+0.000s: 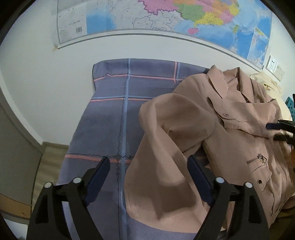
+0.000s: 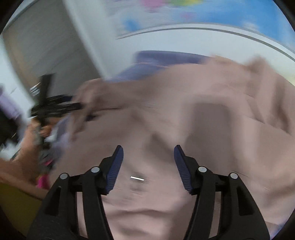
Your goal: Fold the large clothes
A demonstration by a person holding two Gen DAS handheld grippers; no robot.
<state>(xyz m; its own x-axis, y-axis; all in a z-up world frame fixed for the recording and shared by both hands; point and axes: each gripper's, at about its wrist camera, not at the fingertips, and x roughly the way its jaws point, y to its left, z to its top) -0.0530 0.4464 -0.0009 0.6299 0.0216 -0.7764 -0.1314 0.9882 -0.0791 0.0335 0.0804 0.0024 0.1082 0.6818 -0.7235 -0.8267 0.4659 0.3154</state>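
Up ahead of the left hand-held gripper [image 1: 148,162], beyond the far end of the bed, a wall map [image 1: 166,16] in blue, pink, green and yellow hangs across the white wall. Below it, under and in front of this hand-held gripper, lies the bed [image 1: 114,110], covered in a blue-grey sheet crossed with pink and light-blue stripes.

Spread on the bed, to the right of and partly between the left hand-held gripper's fingers, is the task's garment, a dusty-pink jacket [image 1: 239,133]. Its collar points away from the hand-held gripper toward the wall, its front faces up, and one sleeve [image 1: 162,166] runs back down toward the camera, its lower part lying between the two fingers. The left hand-held gripper stands wide apart and holds nothing. A cream-coloured cloth [image 1: 265,81] lies just beyond the jacket's far right shoulder.

Seen from the right wrist, heavily blurred, the right hand-held gripper [image 2: 148,150] hangs over the pink jacket [image 2: 202,114], its fingers likewise spread with no fabric pinched between them. On the jacket's front, right of the left hand-held gripper, sit a zipped pocket [image 1: 258,160] and, smaller, a snap button [image 1: 225,115] on the shoulder flap.
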